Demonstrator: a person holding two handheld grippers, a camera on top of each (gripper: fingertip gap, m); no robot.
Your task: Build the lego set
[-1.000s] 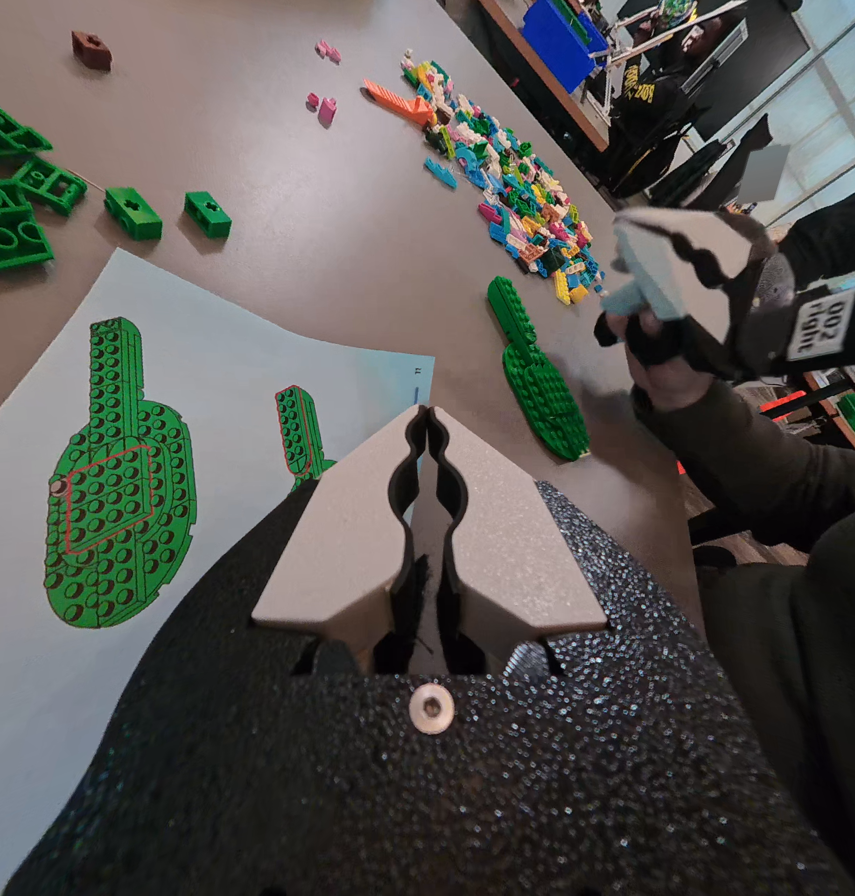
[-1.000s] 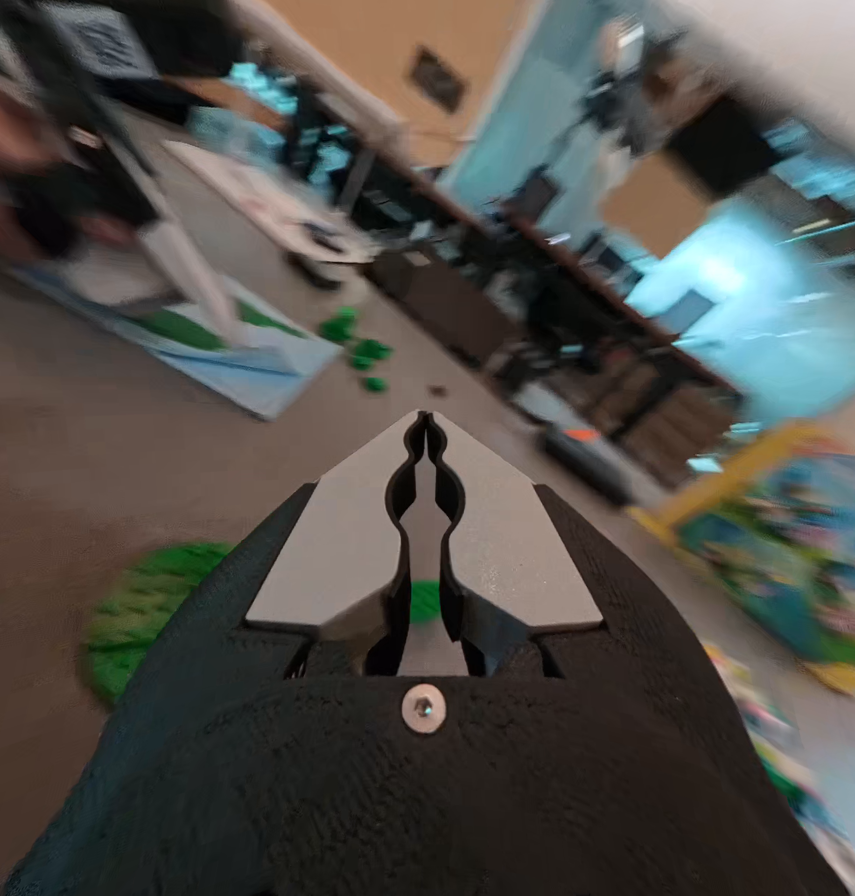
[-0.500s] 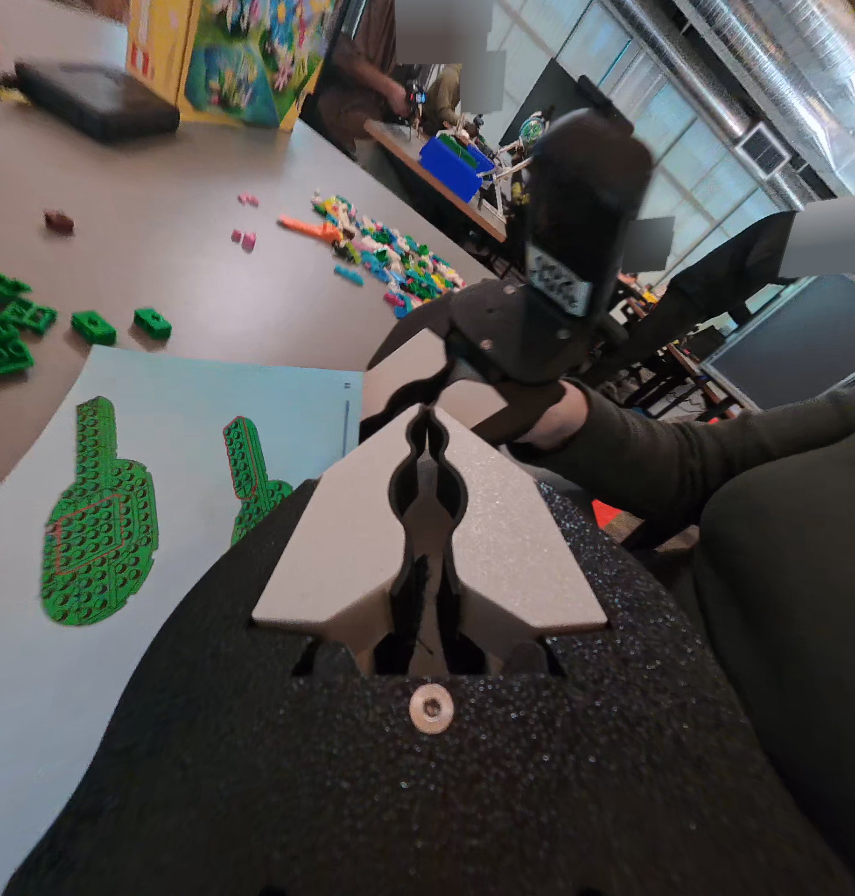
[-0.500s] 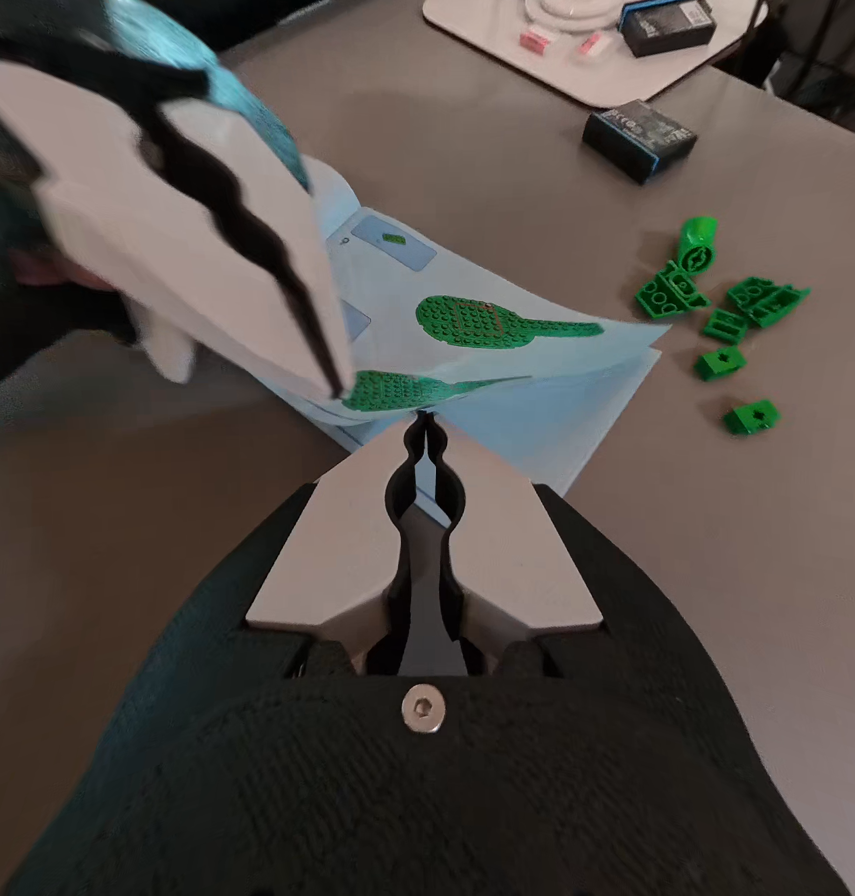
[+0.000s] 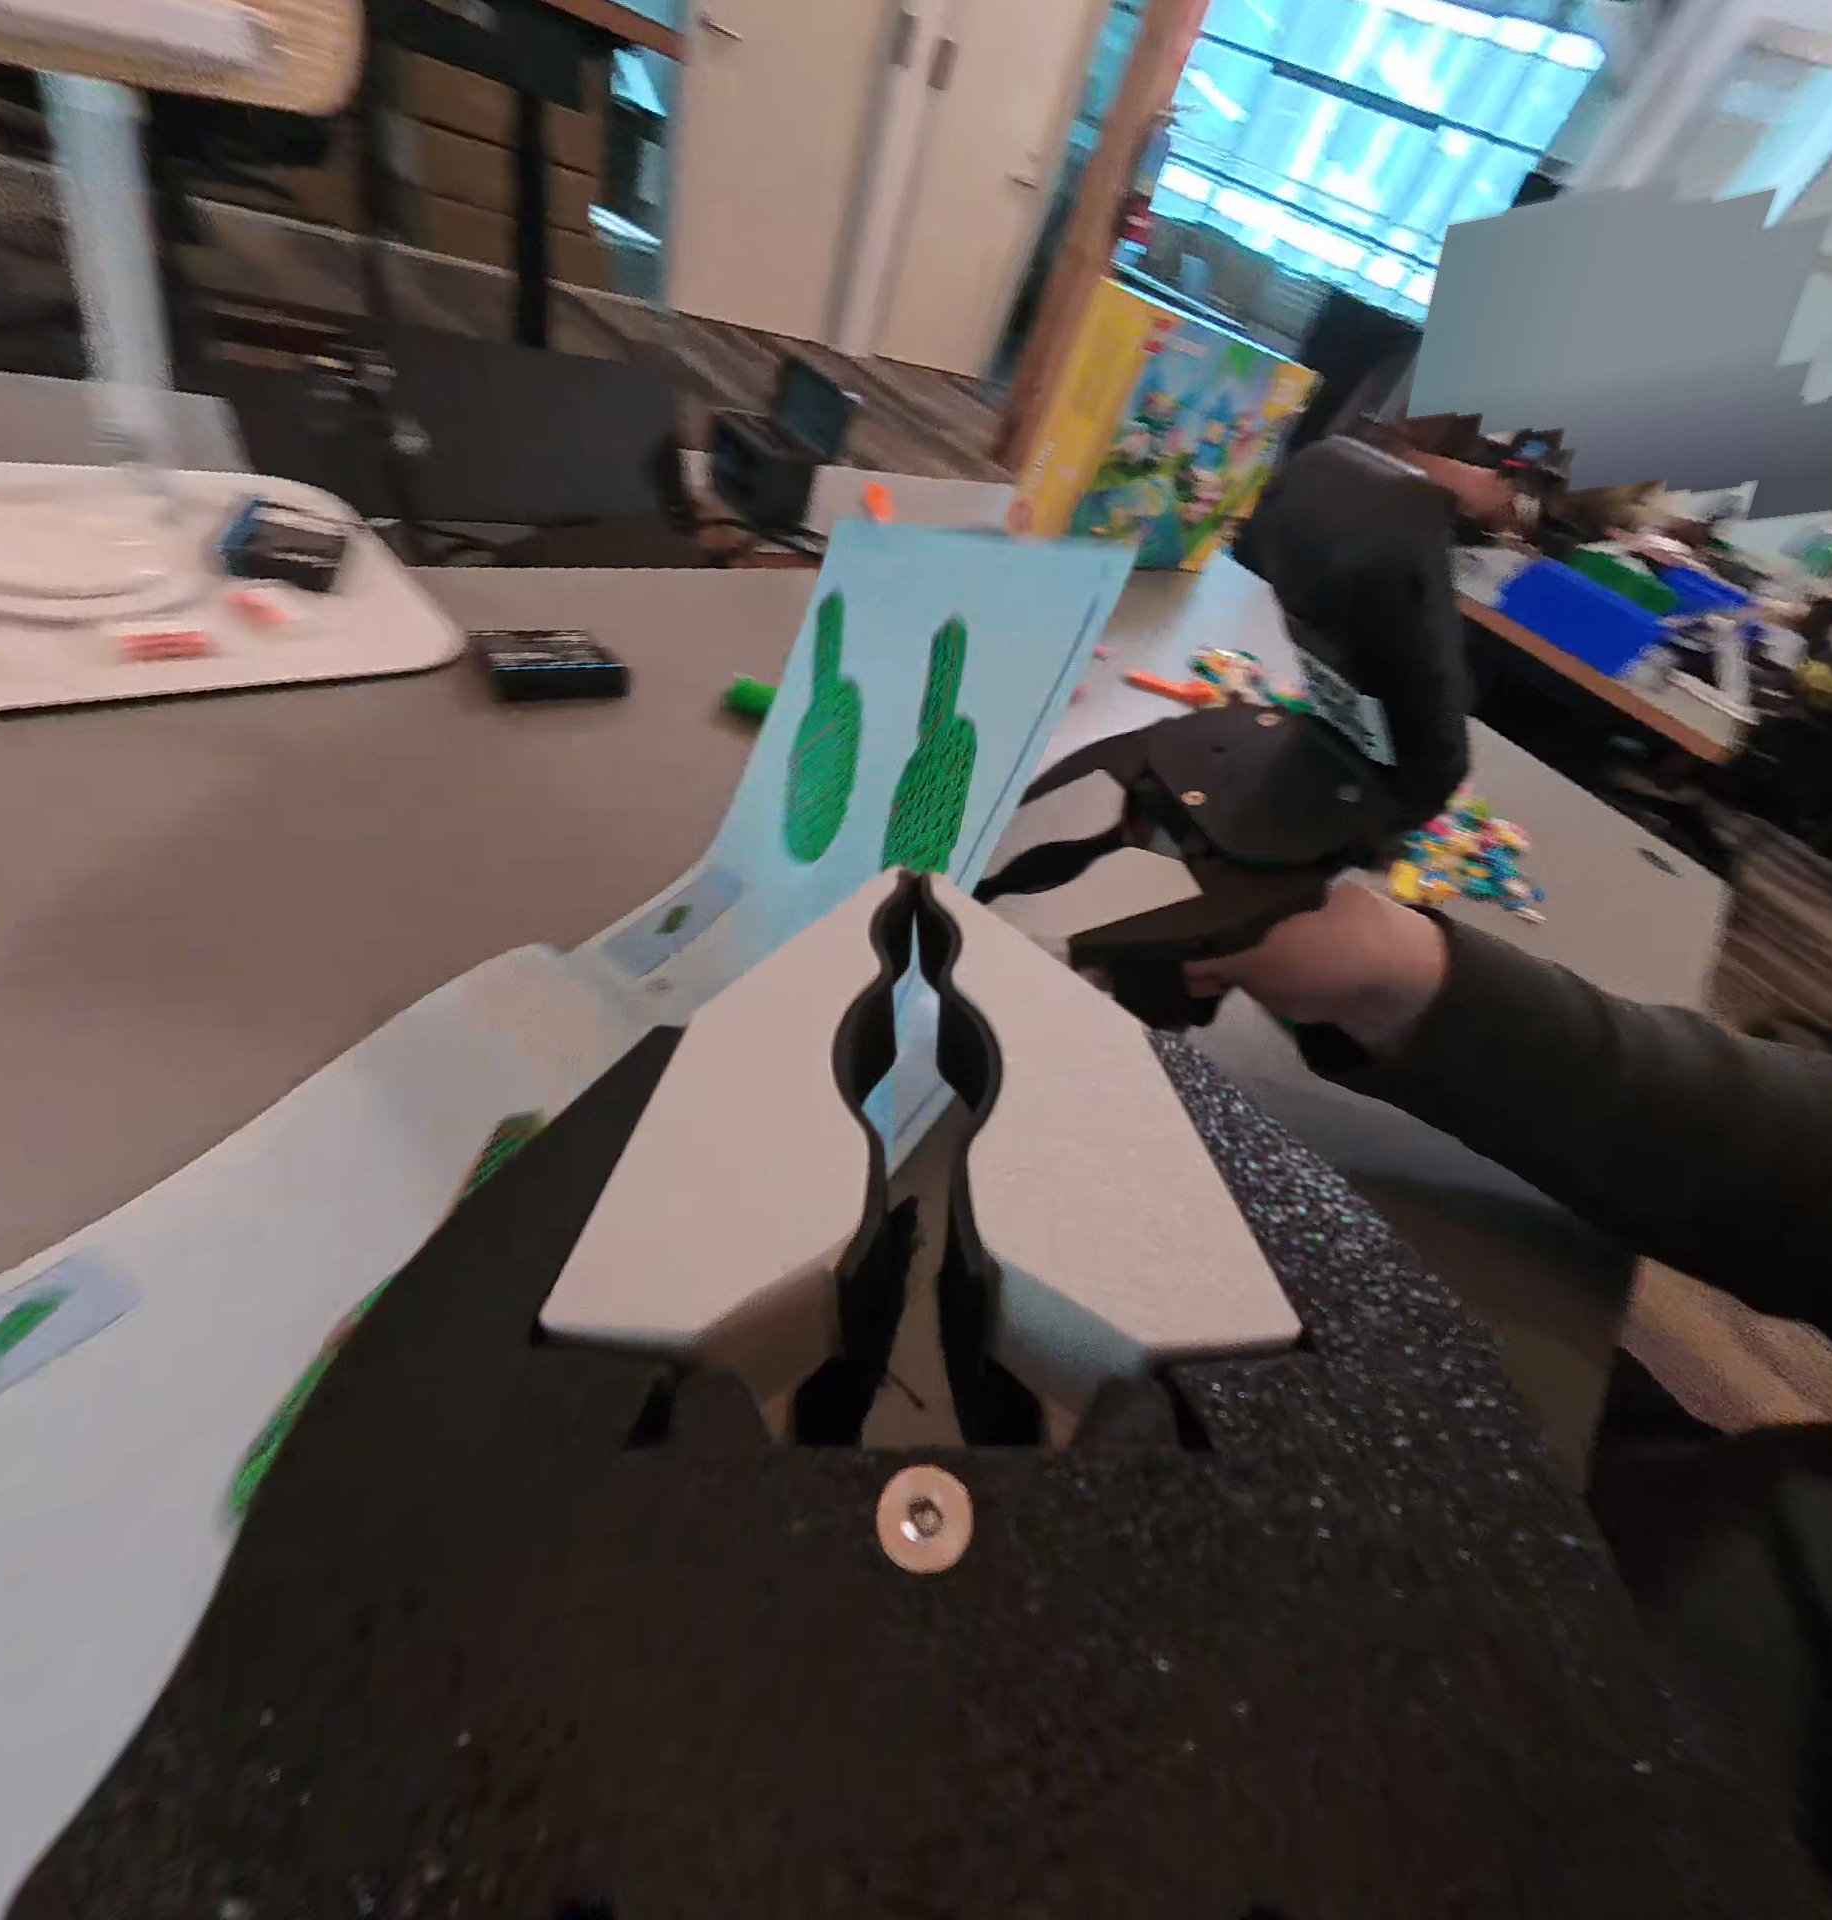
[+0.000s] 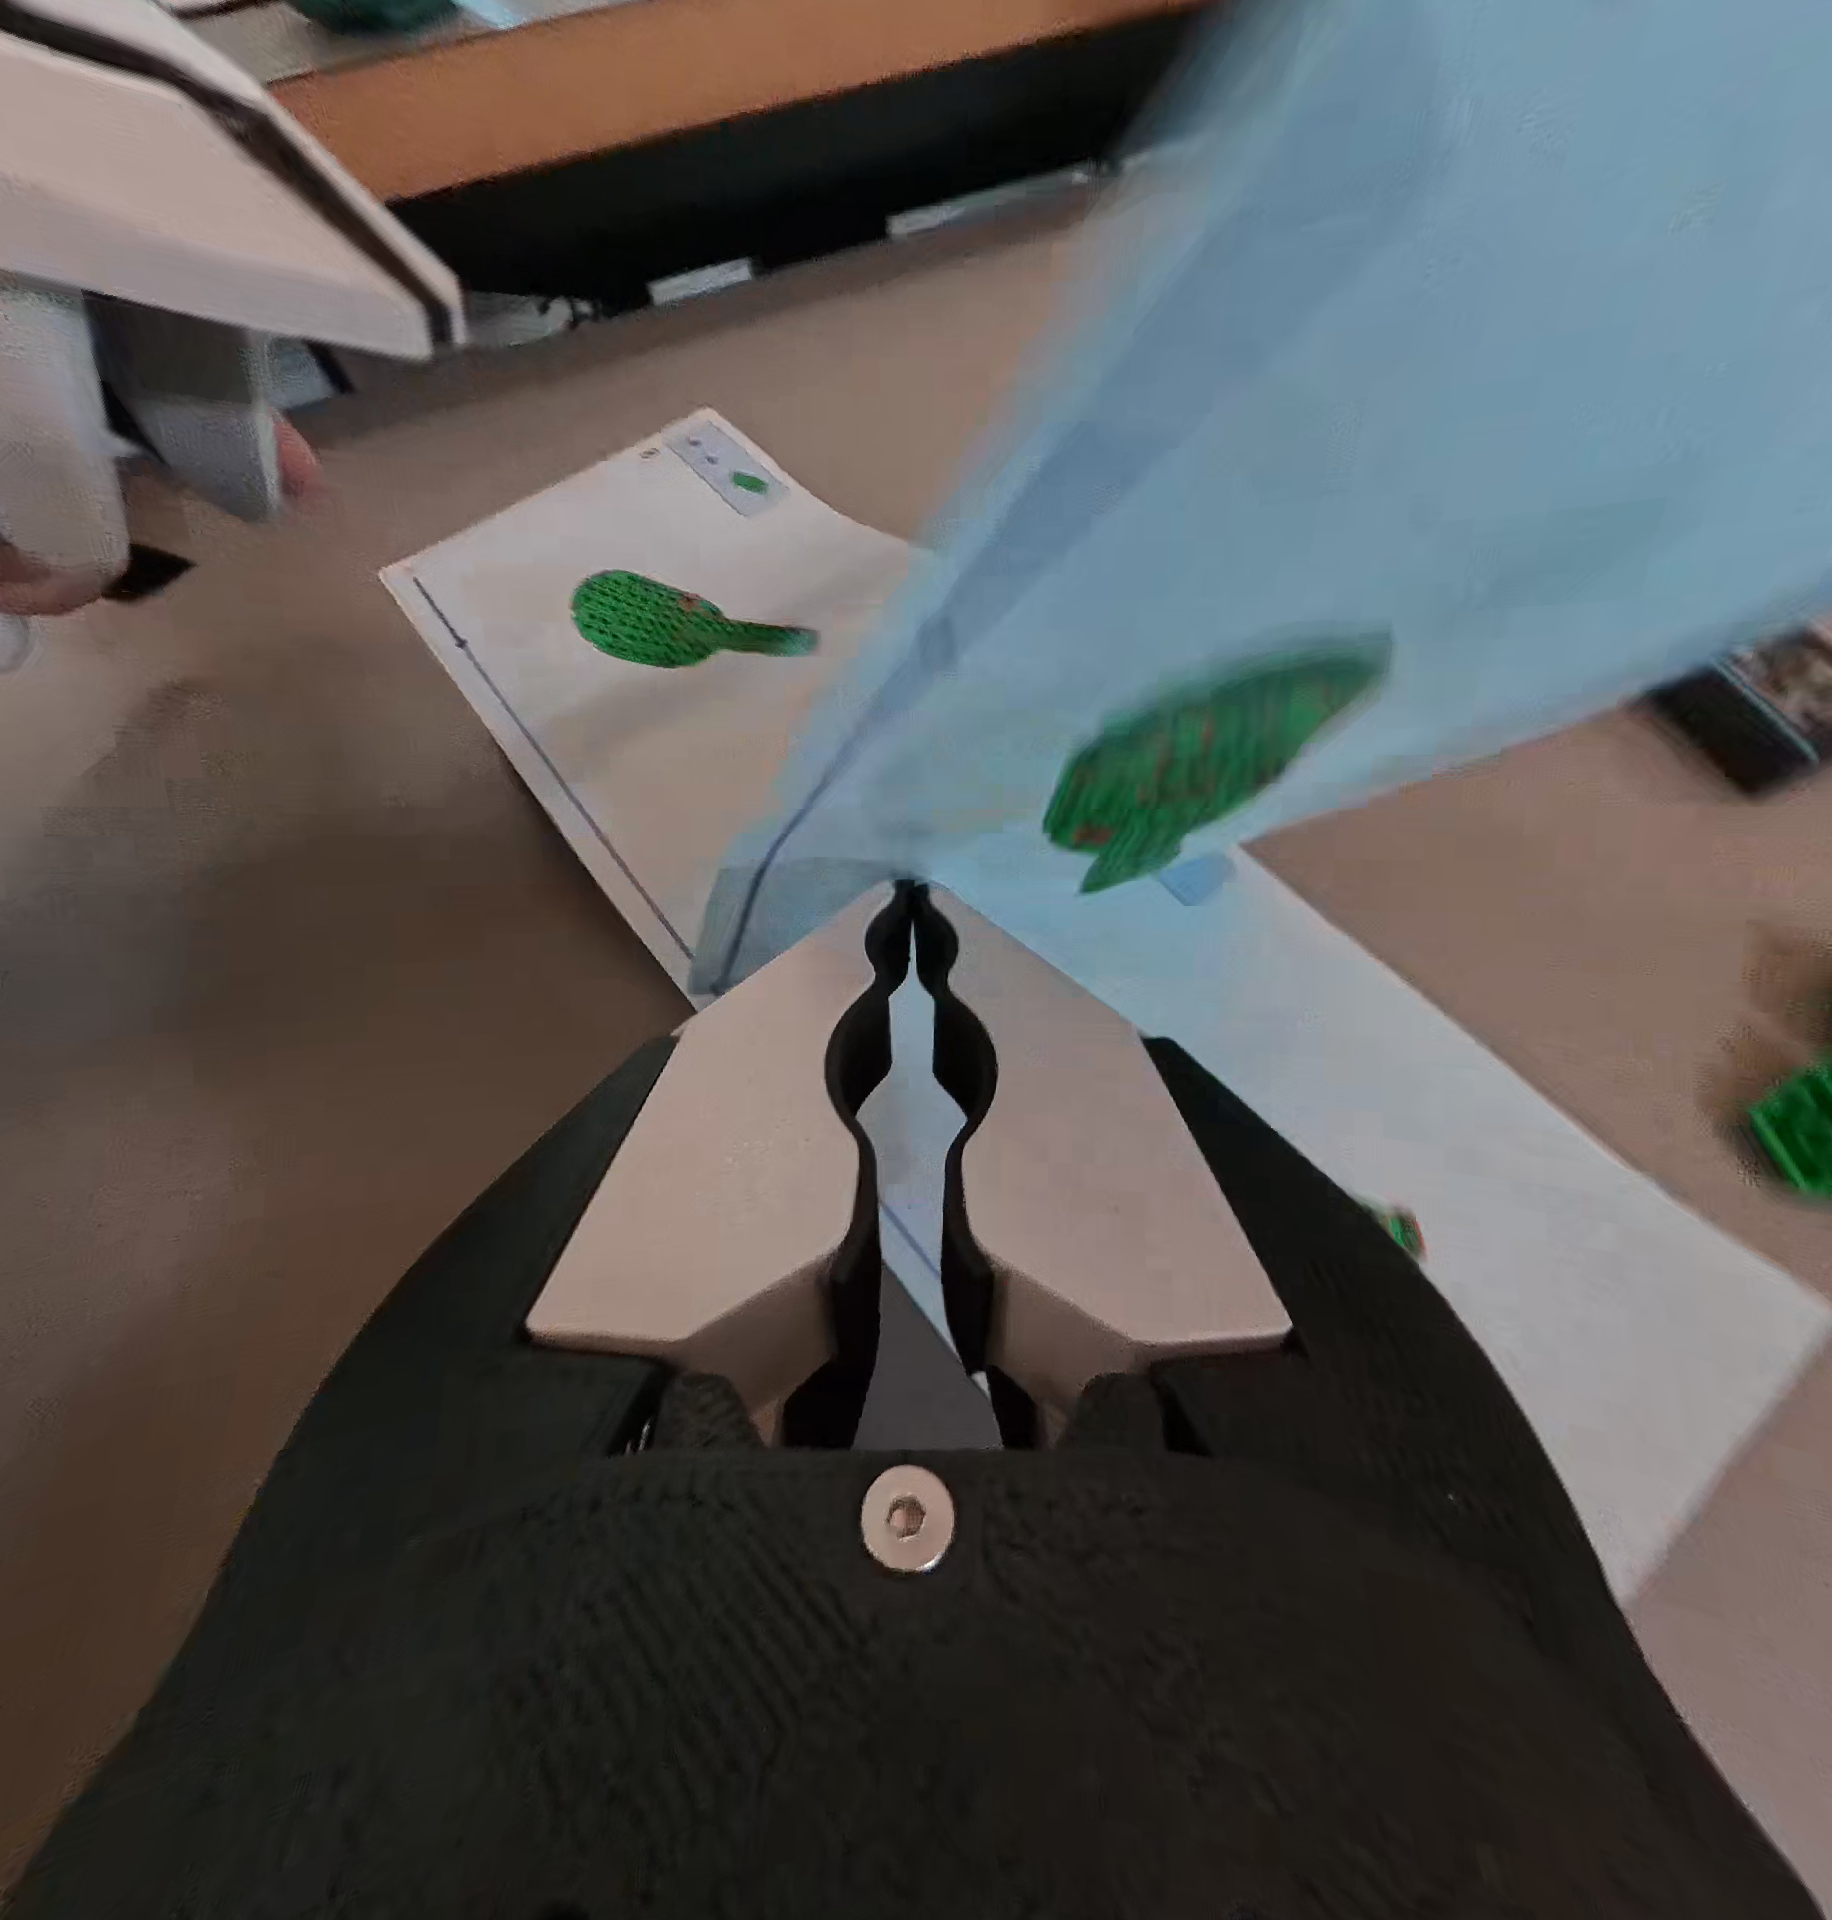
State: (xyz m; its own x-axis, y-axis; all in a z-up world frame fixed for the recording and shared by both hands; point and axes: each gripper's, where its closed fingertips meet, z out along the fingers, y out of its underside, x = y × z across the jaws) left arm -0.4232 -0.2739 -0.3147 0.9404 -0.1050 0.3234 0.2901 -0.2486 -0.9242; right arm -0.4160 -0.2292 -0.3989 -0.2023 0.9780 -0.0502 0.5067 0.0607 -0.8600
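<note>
The instruction page [image 6: 1411, 416] stands lifted off the open booklet [image 6: 1307, 1091] near the table's [image 6: 216, 883] front edge, its bottom corner pinched in your right gripper [image 6: 907, 894]. Your left gripper [image 5: 917, 883] has its jaws closed, apparently empty — I judge thin paper tears if you pull fast. Loose green bricks [image 6: 1816, 1122] sit towards the right edge.

The light-blue instruction page [image 6: 1431, 436], which lay flat on the desk [image 5: 268, 831] one second ago, now stands raised above the open booklet [image 6: 1359, 1091], pinched at its lower edge by the right gripper [image 6: 907, 894], which a second ago was held clear of it. The left gripper [image 5: 914, 883] has swung from looking down on the page to a low, level aim along the desk, jaws closed as before.
</note>
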